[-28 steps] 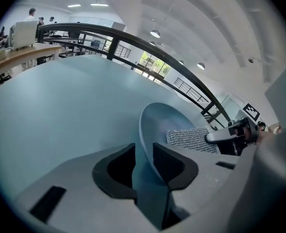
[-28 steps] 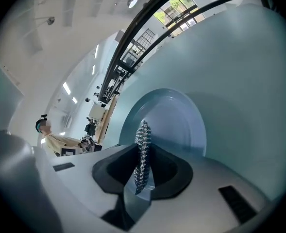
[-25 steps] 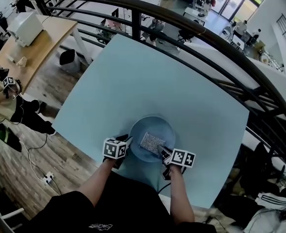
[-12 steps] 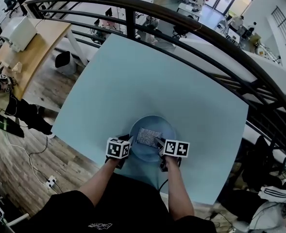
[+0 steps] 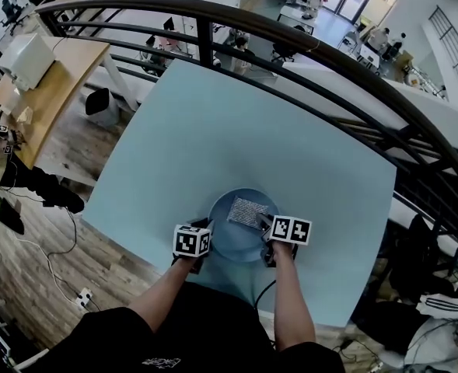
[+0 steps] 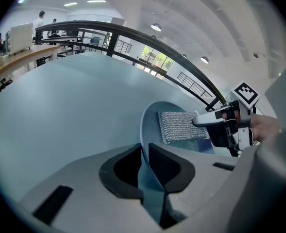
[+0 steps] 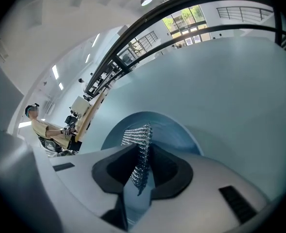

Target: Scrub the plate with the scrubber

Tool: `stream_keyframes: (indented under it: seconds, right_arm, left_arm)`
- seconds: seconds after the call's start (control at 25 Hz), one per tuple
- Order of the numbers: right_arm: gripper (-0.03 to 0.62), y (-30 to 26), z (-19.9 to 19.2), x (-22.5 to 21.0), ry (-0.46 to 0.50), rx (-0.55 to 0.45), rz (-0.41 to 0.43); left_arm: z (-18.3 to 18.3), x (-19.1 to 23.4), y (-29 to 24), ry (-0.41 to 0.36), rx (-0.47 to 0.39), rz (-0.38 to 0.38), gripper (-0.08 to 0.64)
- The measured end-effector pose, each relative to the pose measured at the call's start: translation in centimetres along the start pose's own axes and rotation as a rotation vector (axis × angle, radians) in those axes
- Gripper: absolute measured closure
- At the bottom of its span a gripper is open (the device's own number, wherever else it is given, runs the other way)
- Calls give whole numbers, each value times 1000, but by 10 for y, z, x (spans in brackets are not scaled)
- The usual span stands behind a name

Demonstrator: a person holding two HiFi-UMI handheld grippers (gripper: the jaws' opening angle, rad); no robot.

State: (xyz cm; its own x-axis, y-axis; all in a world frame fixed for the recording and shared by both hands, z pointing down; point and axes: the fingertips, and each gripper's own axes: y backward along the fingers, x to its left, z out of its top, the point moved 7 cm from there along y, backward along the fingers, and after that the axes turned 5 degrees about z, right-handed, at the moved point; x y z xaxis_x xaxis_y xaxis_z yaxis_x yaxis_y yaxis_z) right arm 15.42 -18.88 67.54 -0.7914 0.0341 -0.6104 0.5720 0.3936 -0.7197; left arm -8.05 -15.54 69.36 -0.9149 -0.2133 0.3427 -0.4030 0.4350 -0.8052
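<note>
A round blue plate lies near the front edge of the pale blue table. My left gripper is at the plate's near left rim. In the left gripper view the plate has its edge between the jaws of the left gripper, which are closing onto it from both sides. My right gripper is shut on a silver mesh scrubber, which lies flat on the far half of the plate. In the right gripper view the scrubber stands on edge between the jaws of the right gripper.
A dark curved railing runs round the table's far side. A wooden desk with a white box stands at far left, with a wooden floor and cables below. A person sits at far left in the right gripper view.
The scrubber, held by my right gripper, has slid from the plate's middle toward its far side. My left gripper has stayed at the plate's left rim.
</note>
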Motion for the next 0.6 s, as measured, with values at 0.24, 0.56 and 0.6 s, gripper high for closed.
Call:
stream_keyframes:
  seconds: [0.24, 0.56, 0.6]
  right_arm:
    - [512, 25, 9, -21, -11, -38, -71]
    - [512, 48, 13, -38, 8, -42, -138]
    - [512, 49, 13, -39, 16, -37, -143]
  left_arm:
    - [0, 3, 1, 25, -6, 13, 511]
    - [4, 4, -2, 42, -18, 29, 517]
    - [5, 4, -3, 44, -19, 32, 517]
